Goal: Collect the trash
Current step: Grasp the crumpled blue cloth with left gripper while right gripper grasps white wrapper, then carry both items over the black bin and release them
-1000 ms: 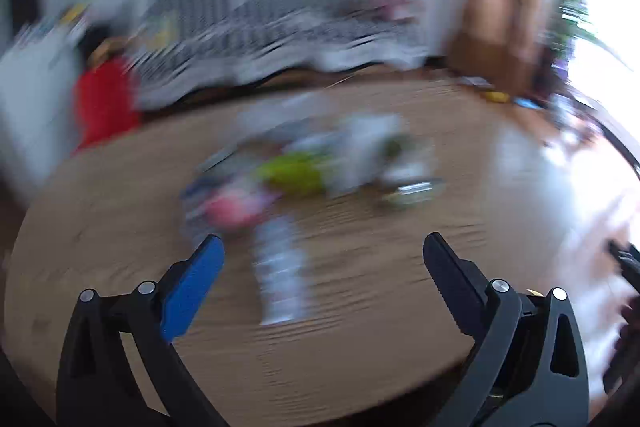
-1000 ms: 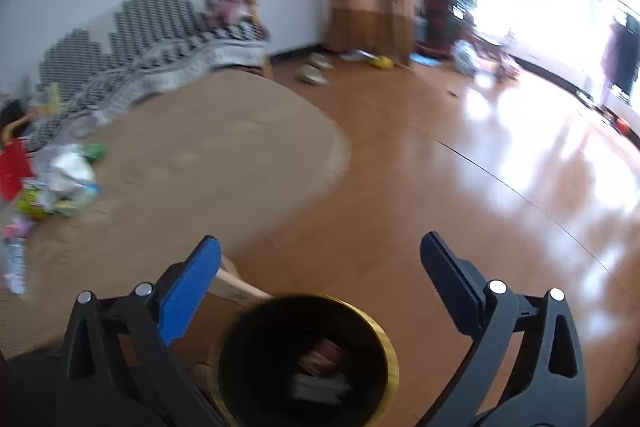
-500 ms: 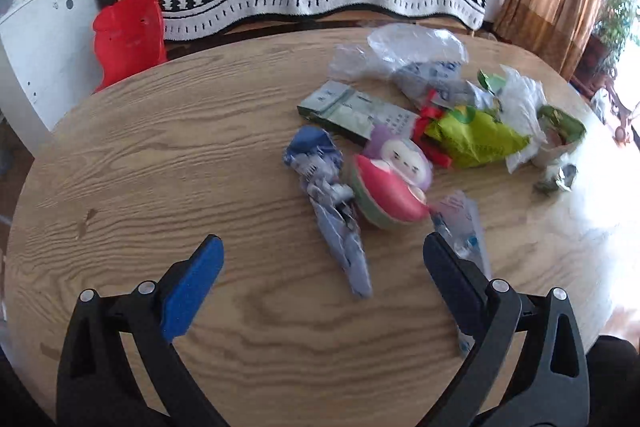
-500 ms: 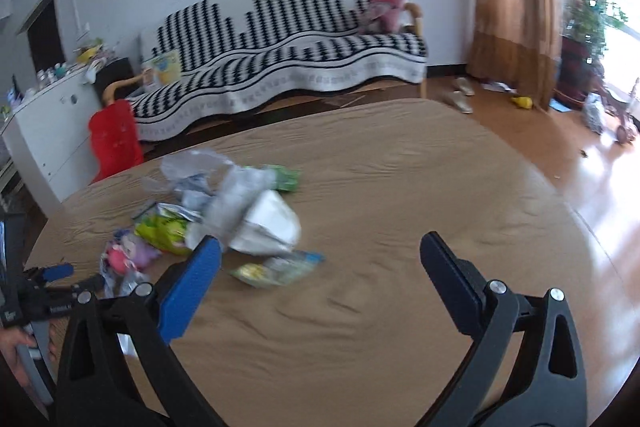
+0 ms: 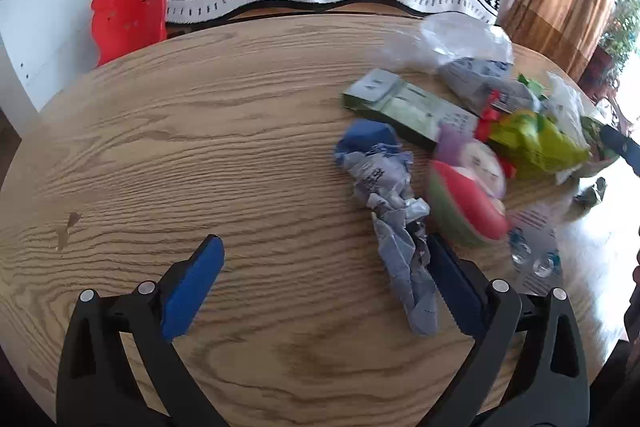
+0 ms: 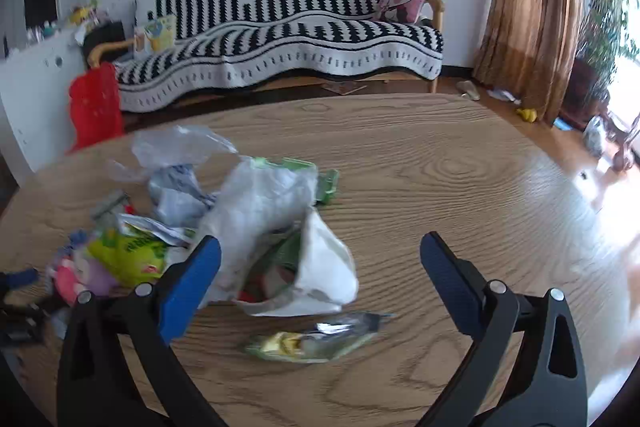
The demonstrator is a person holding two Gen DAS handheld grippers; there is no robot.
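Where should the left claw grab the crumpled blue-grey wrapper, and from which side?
Grip the narrow twisted tail of the crumpled blue-grey wrapper, coming from above with fingers across it. It lies lengthwise just inside the open left claw, slimmer there than the bunched blue far end beside the red-green packet.

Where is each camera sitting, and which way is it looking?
Left wrist: on the left tool, looking across the wooden table at a crumpled blue wrapper; only its open fingers show.
Right wrist: on the right tool, facing the white bag and the striped sofa; only its open fingers show.
Both see: the trash pile, green packet, sofa, red bin.
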